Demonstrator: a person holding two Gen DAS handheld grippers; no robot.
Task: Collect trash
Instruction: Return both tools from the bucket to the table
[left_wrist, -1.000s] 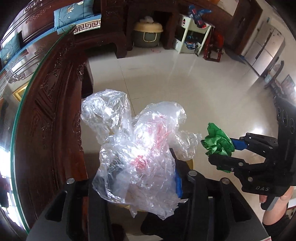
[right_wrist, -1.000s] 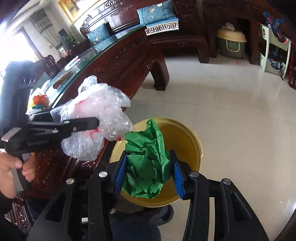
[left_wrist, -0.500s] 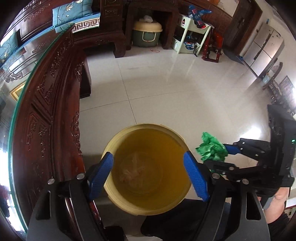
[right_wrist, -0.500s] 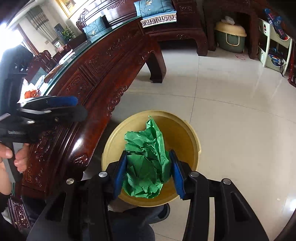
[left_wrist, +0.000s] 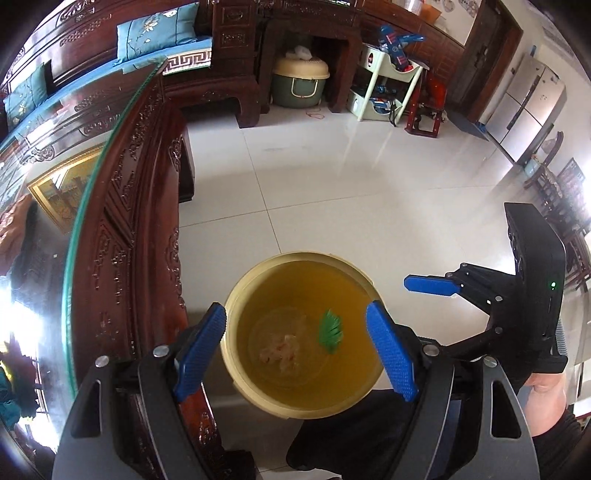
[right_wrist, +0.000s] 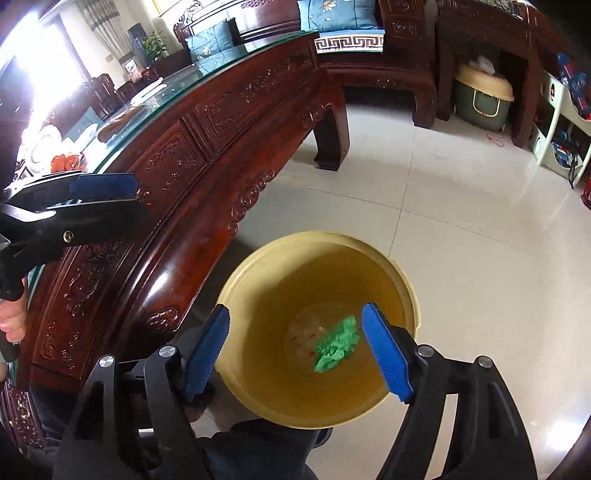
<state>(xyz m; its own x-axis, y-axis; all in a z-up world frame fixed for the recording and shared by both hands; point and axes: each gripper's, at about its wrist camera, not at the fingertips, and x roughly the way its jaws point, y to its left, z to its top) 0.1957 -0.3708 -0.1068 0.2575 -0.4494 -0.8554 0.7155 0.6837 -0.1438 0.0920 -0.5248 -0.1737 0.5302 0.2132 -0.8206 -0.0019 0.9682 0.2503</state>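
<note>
Black left gripper (left_wrist: 295, 349), blue-padded fingers (left_wrist: 201, 349) spread wide, nothing between, angled steeply down over round yellow plastic bucket (left_wrist: 236, 295). Black right gripper (right_wrist: 295, 350) likewise tilted down, fingers just opened, apart, empty. Two grippers, one bucket, two trash pieces. Crumpled green paper wad (right_wrist: 336, 345) loose at bucket bottom, beside clear crumpled plastic bag with red marks (left_wrist: 282, 349). Bucket on pale tiled floor (left_wrist: 332, 184), just beside carved dark-red wooden desk (right_wrist: 192, 173).

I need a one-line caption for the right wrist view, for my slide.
Open right hand-held gripper above the yellow bin, green paper wad inside.
</note>
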